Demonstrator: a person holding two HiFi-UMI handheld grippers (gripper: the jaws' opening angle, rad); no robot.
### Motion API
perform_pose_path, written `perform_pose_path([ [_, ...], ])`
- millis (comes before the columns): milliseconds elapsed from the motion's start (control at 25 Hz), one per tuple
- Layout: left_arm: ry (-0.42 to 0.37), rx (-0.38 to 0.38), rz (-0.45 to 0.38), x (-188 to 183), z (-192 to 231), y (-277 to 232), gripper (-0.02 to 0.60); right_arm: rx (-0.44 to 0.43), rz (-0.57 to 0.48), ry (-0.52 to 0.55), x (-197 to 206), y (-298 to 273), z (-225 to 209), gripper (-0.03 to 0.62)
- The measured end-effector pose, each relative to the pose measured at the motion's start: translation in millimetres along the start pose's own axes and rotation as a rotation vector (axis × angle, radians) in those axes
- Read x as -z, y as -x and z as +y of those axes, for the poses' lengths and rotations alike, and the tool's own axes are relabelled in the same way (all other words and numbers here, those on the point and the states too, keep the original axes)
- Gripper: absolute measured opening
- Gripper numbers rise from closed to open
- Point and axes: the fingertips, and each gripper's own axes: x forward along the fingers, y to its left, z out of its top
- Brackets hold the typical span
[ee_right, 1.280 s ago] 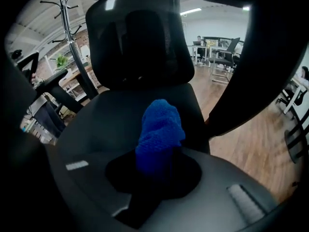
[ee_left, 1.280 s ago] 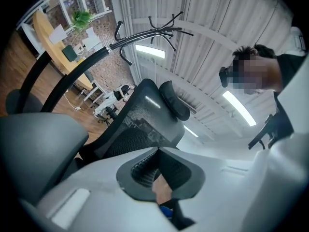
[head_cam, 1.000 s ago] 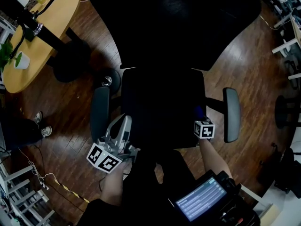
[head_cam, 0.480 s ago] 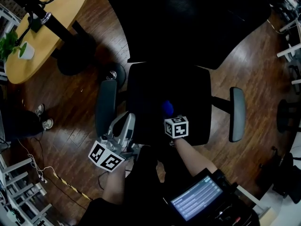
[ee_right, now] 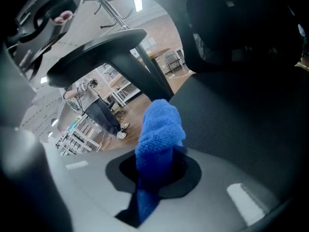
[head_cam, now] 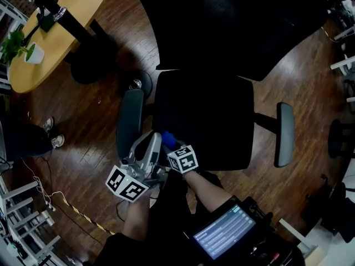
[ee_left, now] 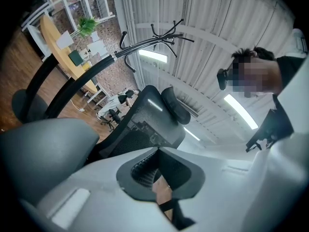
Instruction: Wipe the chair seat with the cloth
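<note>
The black chair seat (head_cam: 208, 118) fills the middle of the head view, between two grey armrests (head_cam: 129, 123) (head_cam: 285, 134). My right gripper (head_cam: 171, 146) is shut on a blue cloth (head_cam: 167, 139) at the seat's front left corner, close to the left armrest. In the right gripper view the cloth (ee_right: 158, 129) bulges out of the right gripper (ee_right: 157, 164), with the seat fabric (ee_right: 241, 124) beyond it. My left gripper (head_cam: 153, 141) hangs just left of it beside the armrest, its jaws together with nothing between them. It (ee_left: 157, 150) points up at the chair back (ee_left: 145, 122).
The tall black backrest (head_cam: 233, 21) rises behind the seat. A round wooden table (head_cam: 61, 35) with a potted plant (head_cam: 23, 47) and a black stand (head_cam: 75, 26) is at upper left. A person's shoes (head_cam: 51, 135) and cables (head_cam: 61, 209) lie on the wooden floor at left.
My right gripper has carried the cloth leftward along the seat's front, from near the right armrest to the left front corner. The left gripper has stayed put.
</note>
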Motion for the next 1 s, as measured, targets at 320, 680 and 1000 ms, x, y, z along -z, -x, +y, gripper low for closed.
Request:
perform_pose_path([
  [320, 0.000, 0.044, 0.014, 0, -9, -16, -0.008, 0.165, 0.060, 0.013, 39, 79, -96, 0.052],
  [680, 0.014, 0.072, 0.024, 2, -14, -26, -0.008, 0.493, 0.035, -0.131, 85, 244, -230, 0.052],
  [1000, 0.023, 0.083, 0.031, 4, -16, -31, -0.008, 0.584, 0.010, -0.229, 85, 251, -237, 0.052],
])
